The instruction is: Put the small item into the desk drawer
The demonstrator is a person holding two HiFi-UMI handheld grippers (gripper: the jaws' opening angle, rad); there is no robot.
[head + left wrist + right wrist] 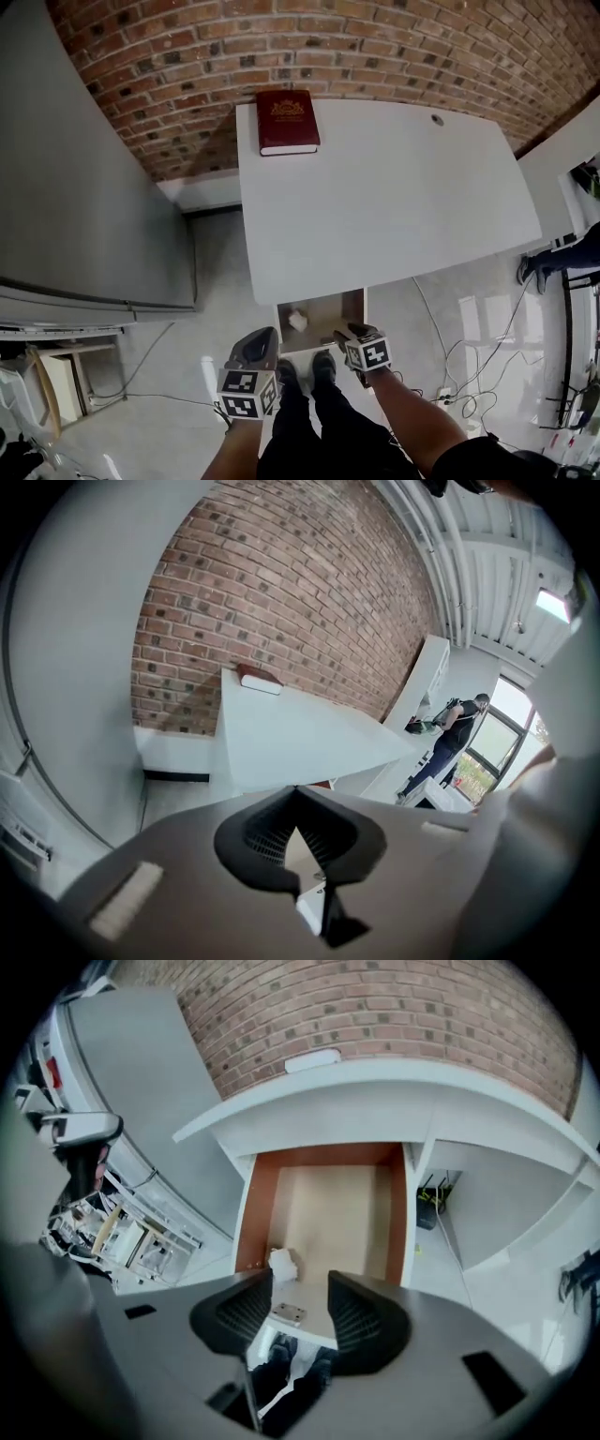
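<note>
The brick wall stands behind the desk, and a tall grey cabinet rises to the desk's left. The desk's white top is bare except for a dark red book at its far left corner, well out of my working area.

Under the desk's near edge the drawer is pulled out toward me, its pale wooden floor open to view. I judge it was drawn this far so that something could be lowered straight in from above.

My right gripper hangs over the part of the drawer that sticks out from under the desk, pointing steeply down. Its jaws are spread wide with nothing between them; through the gap I see only the drawer's white front panel and my shoes below. That spread fits a tool that has let its load go.

My left gripper is on the desk's near side too, level with the right one and aimed shallowly across the desk top. Its jaws are pressed together at the tips and pinch nothing. I have no use for it over the drawer, so I take it to be parked, or ready to push the drawer front.

The small item, a crumpled white lump, lies inside the drawer toward the desk's left side, close behind the front panel. It touches neither tool. The placing looks done; the drawer is not yet closed.
</note>
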